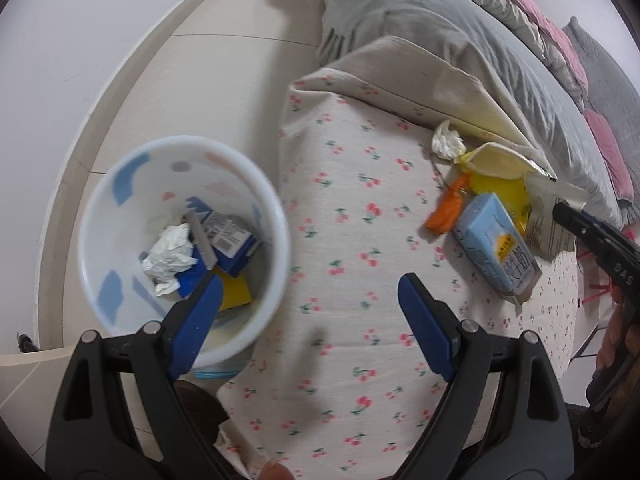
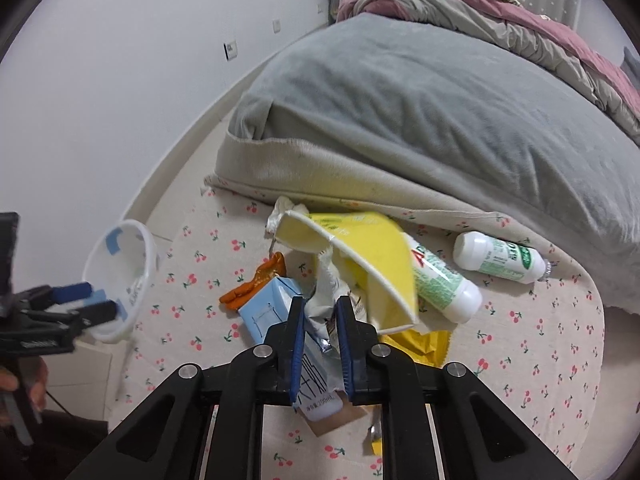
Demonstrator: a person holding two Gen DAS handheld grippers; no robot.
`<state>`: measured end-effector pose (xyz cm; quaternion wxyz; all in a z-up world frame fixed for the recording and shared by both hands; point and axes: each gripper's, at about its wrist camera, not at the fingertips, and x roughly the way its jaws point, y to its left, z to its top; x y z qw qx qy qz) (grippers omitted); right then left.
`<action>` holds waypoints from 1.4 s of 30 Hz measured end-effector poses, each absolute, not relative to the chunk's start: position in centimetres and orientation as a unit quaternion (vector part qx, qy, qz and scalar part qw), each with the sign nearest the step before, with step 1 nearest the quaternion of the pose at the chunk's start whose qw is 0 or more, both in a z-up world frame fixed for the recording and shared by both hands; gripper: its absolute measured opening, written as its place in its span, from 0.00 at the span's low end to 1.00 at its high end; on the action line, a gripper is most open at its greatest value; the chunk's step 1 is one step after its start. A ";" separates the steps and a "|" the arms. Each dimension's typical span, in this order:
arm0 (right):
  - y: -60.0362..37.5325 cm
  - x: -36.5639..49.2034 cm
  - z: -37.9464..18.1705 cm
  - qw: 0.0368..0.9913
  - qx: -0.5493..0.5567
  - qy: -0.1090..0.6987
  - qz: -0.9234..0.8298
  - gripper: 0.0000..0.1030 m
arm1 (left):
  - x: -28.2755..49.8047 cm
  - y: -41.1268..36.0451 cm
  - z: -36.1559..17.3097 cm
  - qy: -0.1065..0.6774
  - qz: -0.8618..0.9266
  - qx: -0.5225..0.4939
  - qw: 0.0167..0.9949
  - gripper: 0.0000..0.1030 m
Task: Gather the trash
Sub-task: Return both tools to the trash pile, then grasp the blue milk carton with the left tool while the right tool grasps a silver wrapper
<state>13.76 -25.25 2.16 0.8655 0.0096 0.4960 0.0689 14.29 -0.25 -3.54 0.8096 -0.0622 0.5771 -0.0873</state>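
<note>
Trash point(image 1: 496, 236) lies in a loose pile on a cherry-print cloth point(image 1: 352, 208) spread over a low surface beside the bed point(image 1: 460, 52). From the left wrist we see a light blue carton, an orange wrapper point(image 1: 446, 210), a white crumpled tissue point(image 1: 448, 142) and a yellow paper container point(image 1: 496, 160). To the left, on the pale tiled floor point(image 1: 224, 64) near the white wall, stands a white bin point(image 1: 180, 248) with blue patches; it already holds crumpled paper and blue and yellow packaging. Our left claw point(image 1: 310, 300) hangs wide and empty, 1 blue finger over the bin and the other over the cloth. The right claw point(image 1: 564, 210) reaches into the pile from the right edge.

From the right wrist we see the right claw point(image 2: 319, 308) narrowed onto a crumpled white wrapper point(image 2: 326, 292), pinched between its blue pads above the blue carton point(image 2: 272, 300). Behind sit the yellow container point(image 2: 360, 252) and 2 white bottles point(image 2: 444, 280) with green labels. A grey blanket point(image 2: 420, 92) and pink quilt cover the bed, wall sockets point(image 2: 231, 50) behind. The bin point(image 2: 120, 280) and left claw point(image 2: 86, 300) show at left.
</note>
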 end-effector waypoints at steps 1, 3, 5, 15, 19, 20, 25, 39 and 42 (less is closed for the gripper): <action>-25.5 13.4 2.5 0.868 0.013 0.492 0.069 0.14 | 14.3 -0.7 -3.5 0.578 -0.089 -0.061 0.809 0.86; -26.3 12.8 3.3 0.872 0.021 0.484 0.070 0.13 | 14.3 -2.5 -3.3 0.581 -0.097 -0.061 0.806 0.86; -27.1 12.2 3.9 0.875 0.028 0.478 0.070 0.13 | 14.4 -3.9 -3.2 0.583 -0.103 -0.061 0.804 0.86; -31.7 10.1 6.1 0.888 0.072 0.451 0.051 0.13 | 14.9 -11.5 -3.4 0.599 -0.132 -0.100 0.783 0.86; -34.0 9.5 6.2 0.888 0.091 0.450 0.035 0.13 | 15.0 -13.9 -4.1 0.599 -0.117 -0.118 0.783 0.86; -34.4 9.4 6.2 0.888 0.093 0.450 0.032 0.13 | 15.0 -14.3 -4.2 0.598 -0.113 -0.120 0.784 0.86; -36.5 9.1 5.6 0.884 0.102 0.457 0.017 0.13 | 15.2 -16.4 -4.9 0.590 -0.092 -0.128 0.792 0.86; -39.9 8.0 5.0 0.881 0.120 0.459 -0.004 0.13 | 14.8 -18.4 -6.0 0.583 -0.080 -0.098 0.803 0.70; -39.9 7.9 5.1 0.881 0.120 0.458 -0.003 0.13 | 14.4 -18.1 -5.8 0.579 -0.099 -0.092 0.804 0.65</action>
